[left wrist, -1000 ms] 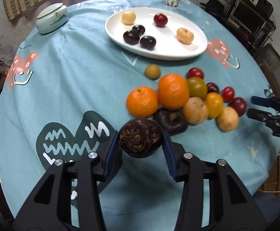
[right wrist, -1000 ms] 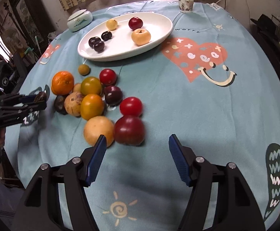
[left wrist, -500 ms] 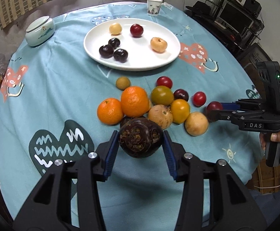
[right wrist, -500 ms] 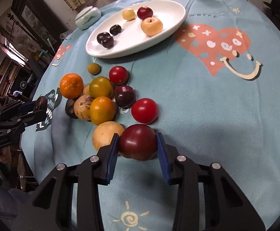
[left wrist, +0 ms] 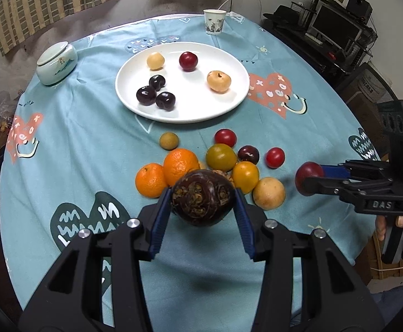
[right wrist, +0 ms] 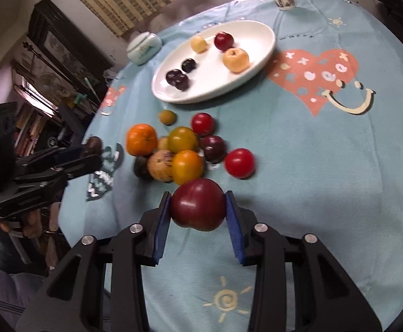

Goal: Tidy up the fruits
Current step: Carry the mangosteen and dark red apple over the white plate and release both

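My left gripper (left wrist: 203, 202) is shut on a dark brown round fruit (left wrist: 203, 197), held above the near side of the fruit pile. My right gripper (right wrist: 198, 207) is shut on a dark red plum (right wrist: 198, 207), lifted off the cloth; it also shows in the left wrist view (left wrist: 308, 174). The pile holds two oranges (left wrist: 180, 164), yellow and red tomatoes (left wrist: 245, 175) and a pale round fruit (left wrist: 268, 193). The white plate (left wrist: 237, 96) at the back holds three dark plums (left wrist: 155, 94), a red plum (left wrist: 188, 61) and two yellow fruits.
A pale green lidded jar (left wrist: 56, 63) stands at the back left and a paper cup (left wrist: 214, 22) behind the plate. A small brown fruit (left wrist: 169, 141) lies between plate and pile. The round table's edge (left wrist: 367, 221) curves close on the right.
My right gripper closed on the dark red plum and lifted it. My left gripper rose and drew back with the brown fruit in it.
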Demonstrator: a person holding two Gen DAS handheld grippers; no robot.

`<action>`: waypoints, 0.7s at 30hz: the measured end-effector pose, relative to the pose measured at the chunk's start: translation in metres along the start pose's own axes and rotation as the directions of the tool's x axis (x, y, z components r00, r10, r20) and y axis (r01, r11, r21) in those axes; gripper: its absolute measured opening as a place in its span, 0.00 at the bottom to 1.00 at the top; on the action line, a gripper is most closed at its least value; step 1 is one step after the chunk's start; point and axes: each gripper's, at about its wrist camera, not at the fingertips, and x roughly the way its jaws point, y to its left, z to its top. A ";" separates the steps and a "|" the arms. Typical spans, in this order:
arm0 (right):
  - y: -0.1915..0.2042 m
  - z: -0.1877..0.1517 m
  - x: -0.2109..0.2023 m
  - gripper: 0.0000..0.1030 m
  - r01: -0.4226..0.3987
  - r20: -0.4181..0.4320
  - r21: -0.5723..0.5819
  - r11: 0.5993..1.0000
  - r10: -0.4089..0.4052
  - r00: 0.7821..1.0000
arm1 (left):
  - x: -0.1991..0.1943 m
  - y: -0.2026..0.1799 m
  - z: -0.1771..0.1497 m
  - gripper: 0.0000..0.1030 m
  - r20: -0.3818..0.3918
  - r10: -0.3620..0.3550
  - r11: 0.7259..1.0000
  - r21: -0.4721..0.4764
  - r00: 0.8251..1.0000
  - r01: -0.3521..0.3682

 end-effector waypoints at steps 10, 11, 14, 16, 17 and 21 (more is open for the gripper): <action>0.038 0.008 0.001 0.38 -0.079 0.013 -0.038 0.996 0.080 0.997 | -0.013 -0.020 0.017 0.44 0.051 0.032 0.998 0.052 0.998 -0.035; 0.039 0.007 0.000 0.38 -0.080 0.012 -0.041 0.996 0.081 0.997 | -0.013 -0.021 0.019 0.44 0.052 0.034 0.998 0.057 0.998 -0.037; 0.039 0.006 0.002 0.38 -0.083 0.003 -0.039 0.996 0.083 0.997 | -0.011 -0.022 0.021 0.44 0.043 0.035 0.998 0.058 0.998 -0.037; 0.038 0.005 0.003 0.38 -0.084 -0.002 -0.035 0.996 0.084 0.996 | -0.008 -0.021 0.022 0.44 0.032 0.036 0.998 0.054 0.999 -0.038; 0.038 0.005 0.004 0.38 -0.085 -0.006 -0.033 0.996 0.085 0.996 | -0.006 -0.020 0.022 0.44 0.029 0.037 0.998 0.052 0.999 -0.038; 0.035 0.007 0.009 0.38 -0.088 -0.017 -0.031 0.996 0.087 0.996 | 0.000 -0.019 0.025 0.45 0.016 0.040 0.998 0.045 0.999 -0.041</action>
